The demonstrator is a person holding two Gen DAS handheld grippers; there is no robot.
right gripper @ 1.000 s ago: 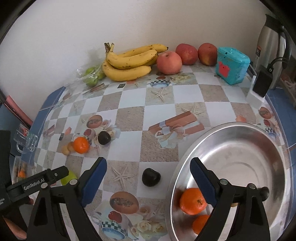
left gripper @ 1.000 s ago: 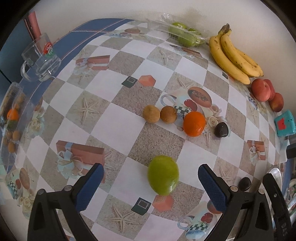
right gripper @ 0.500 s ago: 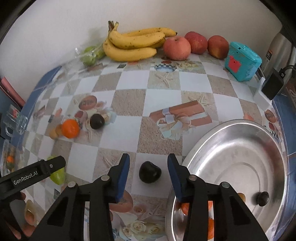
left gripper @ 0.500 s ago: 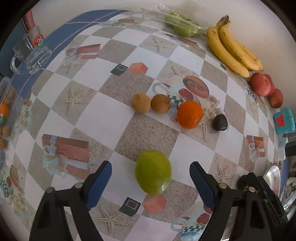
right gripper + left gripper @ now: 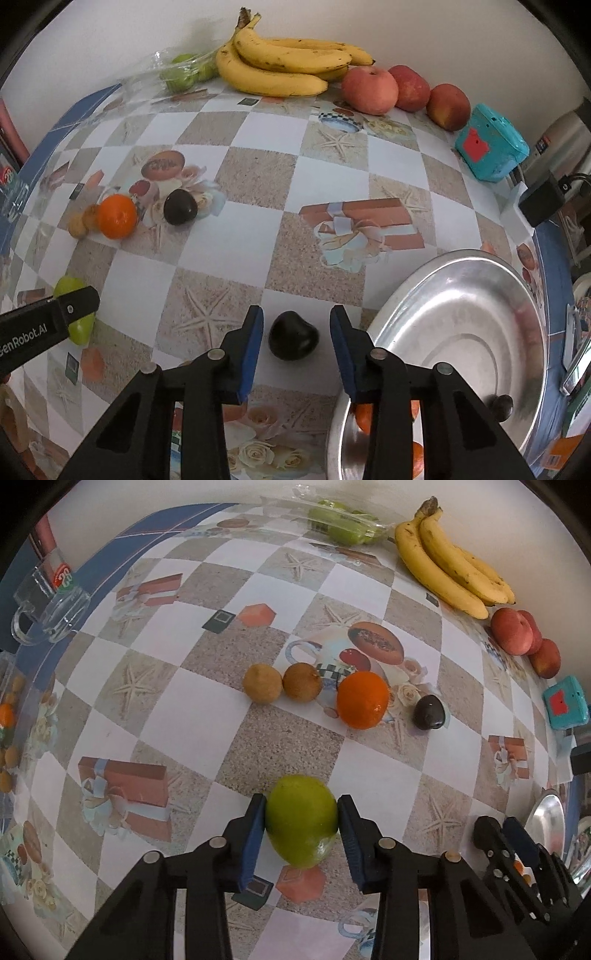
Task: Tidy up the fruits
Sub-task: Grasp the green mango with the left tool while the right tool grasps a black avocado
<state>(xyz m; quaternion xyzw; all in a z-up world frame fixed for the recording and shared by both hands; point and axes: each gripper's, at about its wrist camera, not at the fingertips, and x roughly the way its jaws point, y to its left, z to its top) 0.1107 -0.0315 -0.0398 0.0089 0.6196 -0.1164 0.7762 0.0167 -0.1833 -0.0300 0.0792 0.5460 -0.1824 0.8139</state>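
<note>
Two pickups are under way at once, one in each of my hands. My left gripper (image 5: 301,829) is closing, and its blue pads already sit against both flanks of the green fruit (image 5: 301,825), which rests on the checked tablecloth (image 5: 184,709) at about 6 o'clock in the left wrist view. My right gripper (image 5: 296,349) is also closing, with the dark plum (image 5: 293,339) between its pads but a sliver of cloth showing on either side, so I judge it has no hold yet. That plum lies at 6 o'clock in the right wrist view, just left of the steel bowl (image 5: 517,280), whose rim curves round from 3 to 5 o'clock. The step in hand, as I read it, is gathering loose fruit into that bowl. Next I need the right pads to finish meeting the plum squarely, then both fruits lifted clear and carried over the rim without knocking it. The green fruit is smooth, oval, evenly lime-coloured with a glossy patch low down; the plum is near black, rounded, with a slight shine and a dimpled top.
</note>
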